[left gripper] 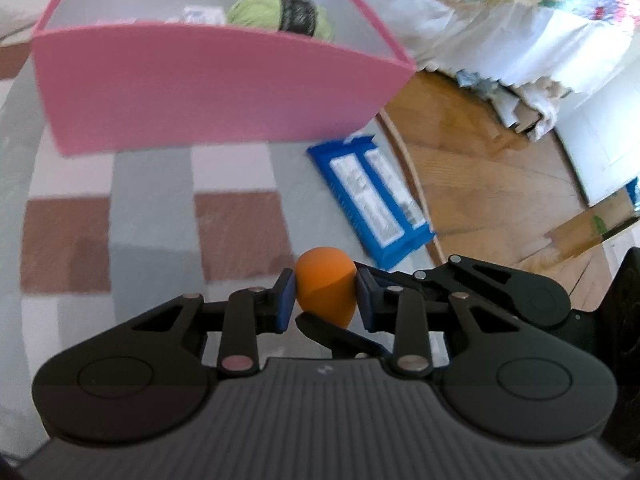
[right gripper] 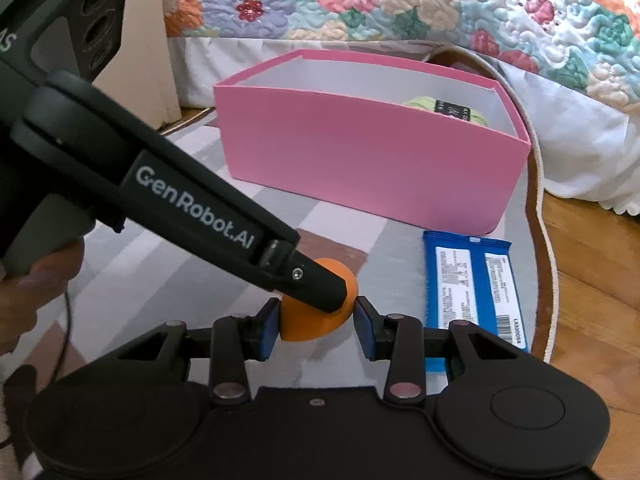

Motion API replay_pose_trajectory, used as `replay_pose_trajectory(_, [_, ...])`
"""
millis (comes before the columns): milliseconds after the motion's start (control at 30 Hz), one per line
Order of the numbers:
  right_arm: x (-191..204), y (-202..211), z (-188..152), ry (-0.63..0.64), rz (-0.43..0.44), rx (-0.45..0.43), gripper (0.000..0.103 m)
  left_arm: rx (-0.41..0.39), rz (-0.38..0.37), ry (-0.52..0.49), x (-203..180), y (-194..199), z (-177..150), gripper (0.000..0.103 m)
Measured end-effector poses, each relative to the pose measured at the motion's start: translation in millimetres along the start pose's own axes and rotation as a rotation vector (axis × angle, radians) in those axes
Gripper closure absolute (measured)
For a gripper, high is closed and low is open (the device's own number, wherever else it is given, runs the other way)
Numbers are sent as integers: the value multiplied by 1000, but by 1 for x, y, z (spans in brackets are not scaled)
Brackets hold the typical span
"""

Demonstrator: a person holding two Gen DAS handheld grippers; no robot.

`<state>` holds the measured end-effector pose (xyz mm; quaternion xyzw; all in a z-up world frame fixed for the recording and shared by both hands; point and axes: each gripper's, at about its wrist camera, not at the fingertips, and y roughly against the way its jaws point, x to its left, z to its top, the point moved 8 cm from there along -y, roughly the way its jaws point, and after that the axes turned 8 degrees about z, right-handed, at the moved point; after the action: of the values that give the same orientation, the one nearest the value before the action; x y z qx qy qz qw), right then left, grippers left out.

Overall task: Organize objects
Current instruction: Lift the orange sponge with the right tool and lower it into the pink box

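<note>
Orange egg-shaped sponge (left gripper: 326, 286) (matte, smooth) is pinched by both left tongs (left gripper: 325, 298) and right tongs (right gripper: 316, 320).

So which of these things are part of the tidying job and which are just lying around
Part of the job:
- orange sponge, pinched by both the left hand-held gripper and the right hand-held gripper
- pink box
- green yarn ball, already inside the box
- blue packet, on the rug beside the box

Just lying about:
- checked rug
- floral quilt
- wooden floor
</note>
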<state>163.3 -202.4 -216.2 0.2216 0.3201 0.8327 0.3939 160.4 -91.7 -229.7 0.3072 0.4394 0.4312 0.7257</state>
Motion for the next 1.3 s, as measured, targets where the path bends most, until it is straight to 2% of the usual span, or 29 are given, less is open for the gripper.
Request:
replay_pose_trajectory(233, [21,8,-5,-25,59,44,57,39,51,46,1,19,-18,72])
replay_pose_trajectory(367, [27,18,3,-32,80,58,57,15,65,48,-4,37,-14,72])
replay_pose_trajectory(600, [32,46,32,10,65,17,59,-63,55,48,-18,77,7,72])
replay_pose_trajectory(833, [40,75,69,66,58,-43,59,-92,81,10,-35,114,38,72])
replay_pose_trajectory(967, [38,88,90,101,52,-37,59,-107,78,10,-43,127,62,72])
replay_pose_trajectory(1133, [28,92,123,34,48,-62,59,-139,91,11,-44,136,94,72])
replay_pose_trajectory(1300, [12,85,153,-14,50,-62,59,-144,61,22,-42,129,129,73])
